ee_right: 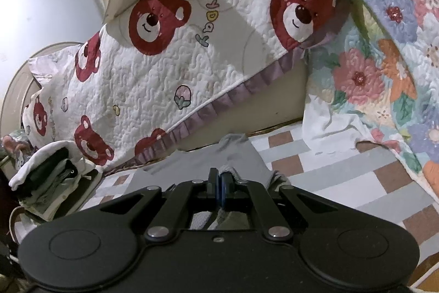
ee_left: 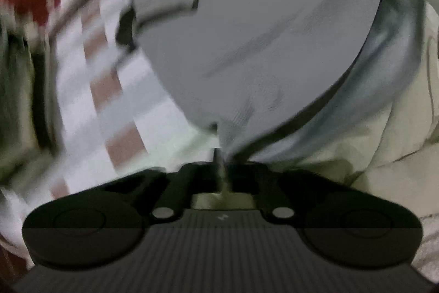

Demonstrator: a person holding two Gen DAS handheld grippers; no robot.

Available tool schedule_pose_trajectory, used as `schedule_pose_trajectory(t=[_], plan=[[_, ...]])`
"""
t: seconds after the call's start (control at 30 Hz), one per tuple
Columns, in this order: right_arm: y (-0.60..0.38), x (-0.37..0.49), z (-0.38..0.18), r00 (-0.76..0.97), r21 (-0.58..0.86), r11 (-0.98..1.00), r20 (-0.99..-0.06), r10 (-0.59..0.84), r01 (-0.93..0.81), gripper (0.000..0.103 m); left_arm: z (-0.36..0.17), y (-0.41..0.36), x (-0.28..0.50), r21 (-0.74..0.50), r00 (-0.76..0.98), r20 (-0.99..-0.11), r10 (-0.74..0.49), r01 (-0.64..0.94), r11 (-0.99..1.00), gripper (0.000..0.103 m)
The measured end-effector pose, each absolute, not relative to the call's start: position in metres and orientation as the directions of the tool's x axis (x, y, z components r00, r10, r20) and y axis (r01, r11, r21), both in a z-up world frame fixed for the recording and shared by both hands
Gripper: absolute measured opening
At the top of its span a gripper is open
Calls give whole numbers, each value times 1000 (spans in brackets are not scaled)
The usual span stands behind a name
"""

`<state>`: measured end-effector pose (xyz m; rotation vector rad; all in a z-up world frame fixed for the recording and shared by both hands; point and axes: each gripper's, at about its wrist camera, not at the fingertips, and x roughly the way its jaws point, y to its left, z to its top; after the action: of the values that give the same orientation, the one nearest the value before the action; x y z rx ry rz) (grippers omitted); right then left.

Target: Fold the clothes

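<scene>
I see the left gripper [ee_left: 219, 153] with jaws closed on the grey garment [ee_left: 247, 45], which fills frame centre. The right gripper [ee_right: 219, 183] jaws pinch the same garment, which lies on the checked bedsheet [ee_right: 343, 169]. Lower left, an open bag [ee_right: 41, 177] contains folded clothes.

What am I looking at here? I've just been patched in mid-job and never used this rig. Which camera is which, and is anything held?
No robot arm here: a person holds a two-finger gripper in each hand, each carrying a fisheye camera looking along its fingers. The blurred picture is the left gripper, shut on a grey garment. The sharp one is the right gripper, also shut on that grey cloth. It lies on a checked sheet. Behind are a bear-print quilt and a floral quilt.
</scene>
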<state>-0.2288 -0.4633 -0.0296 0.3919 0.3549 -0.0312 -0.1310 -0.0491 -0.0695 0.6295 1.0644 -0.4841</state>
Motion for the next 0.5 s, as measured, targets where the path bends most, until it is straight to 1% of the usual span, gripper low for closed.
schedule_pose_trajectory(t=[0.07,0.17,0.27,0.37,0.47,0.5], plan=[[-466,-224,-29,937,368,926,-345,52,84,4,-44,-53,-122,288,504,-860,-81,611,738,2],[-469,-216,-28,936,367,928,-345,72,64,4,-8,-52,-92,290,614,-783,-106,509,811,2],[-473,-202,-23,935,349,936,-346,81,48,4,13,-48,-61,278,708,-702,-78,373,885,2],[-480,-171,-7,929,320,946,-363,72,51,4,17,-41,-29,237,758,-650,-42,256,937,2],[-496,-134,8,911,385,919,-405,85,85,4,11,-30,1,185,774,-634,-9,162,969,2],[-504,-121,10,899,433,895,-428,97,109,4,9,-26,10,176,773,-635,6,138,975,2]])
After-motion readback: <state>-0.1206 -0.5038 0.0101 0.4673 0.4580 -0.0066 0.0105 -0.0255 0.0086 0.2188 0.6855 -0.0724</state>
